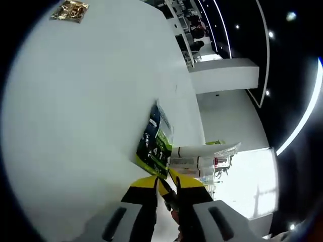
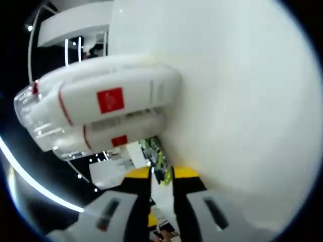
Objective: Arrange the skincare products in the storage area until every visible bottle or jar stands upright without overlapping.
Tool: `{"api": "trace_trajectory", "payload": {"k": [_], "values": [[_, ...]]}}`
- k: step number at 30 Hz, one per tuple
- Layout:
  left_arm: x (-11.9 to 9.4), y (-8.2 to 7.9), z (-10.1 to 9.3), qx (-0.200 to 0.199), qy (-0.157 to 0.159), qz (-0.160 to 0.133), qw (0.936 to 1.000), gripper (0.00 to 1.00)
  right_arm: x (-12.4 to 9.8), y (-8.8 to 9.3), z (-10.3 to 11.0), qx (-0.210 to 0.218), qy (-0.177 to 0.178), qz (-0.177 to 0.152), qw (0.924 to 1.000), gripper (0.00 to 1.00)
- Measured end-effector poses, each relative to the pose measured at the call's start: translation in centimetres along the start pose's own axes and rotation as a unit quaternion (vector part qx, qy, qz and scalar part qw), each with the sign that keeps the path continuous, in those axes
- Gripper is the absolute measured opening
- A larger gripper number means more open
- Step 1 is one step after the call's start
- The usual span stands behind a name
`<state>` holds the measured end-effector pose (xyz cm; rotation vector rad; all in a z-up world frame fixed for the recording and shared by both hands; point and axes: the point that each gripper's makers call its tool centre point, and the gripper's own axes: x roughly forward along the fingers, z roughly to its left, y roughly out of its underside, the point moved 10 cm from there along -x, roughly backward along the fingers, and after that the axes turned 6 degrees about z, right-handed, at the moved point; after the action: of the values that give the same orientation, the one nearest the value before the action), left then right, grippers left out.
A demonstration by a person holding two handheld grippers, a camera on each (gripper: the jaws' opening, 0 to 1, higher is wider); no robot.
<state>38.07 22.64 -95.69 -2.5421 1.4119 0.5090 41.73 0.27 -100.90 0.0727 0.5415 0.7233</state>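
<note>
Skincare bottles (image 2: 101,113), two white ones with red square labels and clear caps, fill the near field of our right gripper view, stacked one against the other on the white table (image 2: 242,91) and lying across the picture rather than plainly upright. Our right gripper (image 2: 161,176) sits just below them, its yellow-tipped jaws drawn close with only a thin gap, and we cannot tell whether anything is pinched there; a green printed packet (image 2: 154,151) peeks out just beyond the tips. In our left gripper view, the left gripper (image 1: 169,184) likewise has its yellow tips nearly together, and what lies between them is too dark to read, so we cannot tell its grip. Right at those tips stands the same green and black packet (image 1: 155,146), with the white bottles (image 1: 202,159) just beside it toward the table's edge. Farther off, a small gold foil wrapper (image 1: 70,10) lies alone, well apart on the table. Beyond the table edge we see a white counter (image 1: 224,75) and curved ceiling lights (image 1: 303,121).
</note>
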Motion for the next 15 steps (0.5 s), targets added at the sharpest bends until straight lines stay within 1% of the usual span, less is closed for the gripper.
{"api": "trace_trajectory", "payload": {"k": [2,4,6,7,8,10,12,13,14,15], "values": [[-0.8,0.3,-0.2,0.001,0.009,-0.003,1.0000,0.14,-0.5,0.0,0.1,0.000,-0.001,-0.004,1.0000,0.21],[-2.4,0.7,-0.6,0.012,0.013,-0.008,0.9998,0.14,-1.7,0.3,0.5,0.003,-0.013,-0.006,0.9999,0.18],[-3.8,1.0,-0.9,0.029,0.010,-0.015,0.9994,0.15,-2.8,0.7,1.1,-0.017,-0.015,-0.011,0.9997,0.18],[-4.1,1.1,-0.9,0.032,0.009,-0.016,0.9993,0.16,-3.0,0.7,1.2,-0.021,-0.017,-0.011,0.9996,0.18],[-5.0,1.3,-0.9,0.040,0.008,-0.021,0.9990,0.17,-3.6,0.9,1.4,-0.027,-0.020,-0.011,0.9994,0.19],[-6.2,1.6,-1.0,0.049,0.008,-0.022,0.9985,0.19,-4.5,1.4,1.7,-0.028,-0.029,-0.015,0.9991,0.22],[-7.6,2.2,-1.1,0.076,0.010,-0.013,0.9970,0.23,-5.7,1.9,2.4,-0.071,-0.044,-0.019,0.9963,0.24],[-8.5,2.4,-1.2,0.102,0.010,-0.008,0.9947,0.24,-6.2,2.1,2.6,-0.093,-0.047,-0.019,0.9944,0.24],[-9.1,2.6,-1.2,0.120,0.001,-0.005,0.9927,0.27,-6.7,2.3,3.0,-0.117,-0.065,-0.027,0.9906,0.24],[-9.6,2.8,-1.2,0.136,-0.008,-0.006,0.9907,0.30,-7.1,2.9,3.3,-0.121,-0.077,-0.008,0.9897,0.24]]}}
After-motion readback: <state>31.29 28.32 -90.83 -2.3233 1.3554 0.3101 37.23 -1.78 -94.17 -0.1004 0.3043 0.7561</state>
